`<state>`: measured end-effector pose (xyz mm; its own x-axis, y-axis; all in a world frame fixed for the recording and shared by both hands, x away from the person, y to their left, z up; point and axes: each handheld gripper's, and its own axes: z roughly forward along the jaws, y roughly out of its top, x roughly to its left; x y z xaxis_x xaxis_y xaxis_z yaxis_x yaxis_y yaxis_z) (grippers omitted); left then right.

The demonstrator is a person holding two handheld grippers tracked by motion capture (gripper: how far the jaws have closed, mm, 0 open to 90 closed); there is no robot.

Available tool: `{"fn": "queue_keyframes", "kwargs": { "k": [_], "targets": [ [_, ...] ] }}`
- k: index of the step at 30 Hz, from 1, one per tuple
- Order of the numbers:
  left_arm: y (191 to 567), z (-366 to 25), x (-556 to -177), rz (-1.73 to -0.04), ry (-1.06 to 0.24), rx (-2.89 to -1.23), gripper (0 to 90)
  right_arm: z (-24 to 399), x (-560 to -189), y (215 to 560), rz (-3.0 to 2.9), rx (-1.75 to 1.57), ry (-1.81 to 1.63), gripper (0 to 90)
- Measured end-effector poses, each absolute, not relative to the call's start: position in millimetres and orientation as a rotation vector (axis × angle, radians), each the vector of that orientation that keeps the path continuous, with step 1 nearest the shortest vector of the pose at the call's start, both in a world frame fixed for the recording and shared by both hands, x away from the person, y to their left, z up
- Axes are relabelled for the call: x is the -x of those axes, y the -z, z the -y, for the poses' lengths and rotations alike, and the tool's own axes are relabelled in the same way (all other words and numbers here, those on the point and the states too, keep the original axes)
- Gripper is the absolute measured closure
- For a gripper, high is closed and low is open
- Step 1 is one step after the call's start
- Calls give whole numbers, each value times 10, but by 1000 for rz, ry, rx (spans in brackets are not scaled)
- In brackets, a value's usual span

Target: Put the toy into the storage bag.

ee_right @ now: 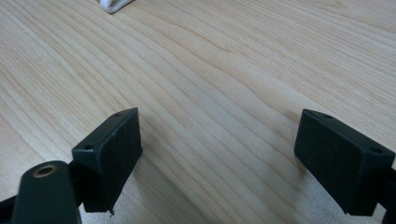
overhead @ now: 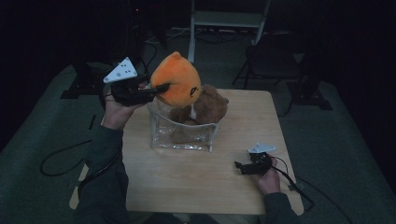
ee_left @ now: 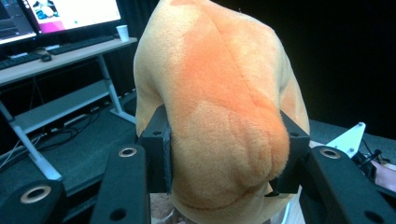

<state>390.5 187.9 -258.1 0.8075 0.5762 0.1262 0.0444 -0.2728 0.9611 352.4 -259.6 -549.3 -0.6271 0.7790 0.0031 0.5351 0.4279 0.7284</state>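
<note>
1. Dark room all round, carpet underneath, and a pale wooden surface [overhead: 196, 186] lit in the middle. A folding chair [overhead: 271, 60] stands behind it.
2. I have the left tongs [ee_left: 226, 154] clamped on the orange plush toy [overhead: 176, 80], pads sunk into its soft back on both sides.
3. That orange plush toy hangs in the air, just above the open top of the clear plastic bag [overhead: 183, 133] standing near the middle of the surface.
4. A brown teddy bear [overhead: 205, 108] already sits in the bag and bulges over its rim, right under the orange one.
5. My right tongs [ee_right: 219, 158] rest low on the surface near the right edge, jaws wide apart, nothing between them.
6. Risk one, as I judge it: the bag looks flimsy and nobody is bracing it. Push the toy down and the walls may fold or the whole bag tip, since the right tongs are well apart from it.
7. Risk two: the bear takes up much of the room, so the orange toy may perch on top and roll out.
8. Risk three: plush squashes, so the grip could slide off.
9. Writing: none I can read. A dark mark shows on the toy's face, and a bright screen [ee_left: 70, 14] sits on a far desk, too small to make out.
</note>
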Motion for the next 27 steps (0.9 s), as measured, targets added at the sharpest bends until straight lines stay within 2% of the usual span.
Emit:
{"fn": "queue_keyframes", "kwargs": {
  "k": [27],
  "targets": [
    [2673,-1932,-4010,-548,-578,-1804,522,2596,-3525,5493,-2351,-1127,-1019,143]
  ]
}}
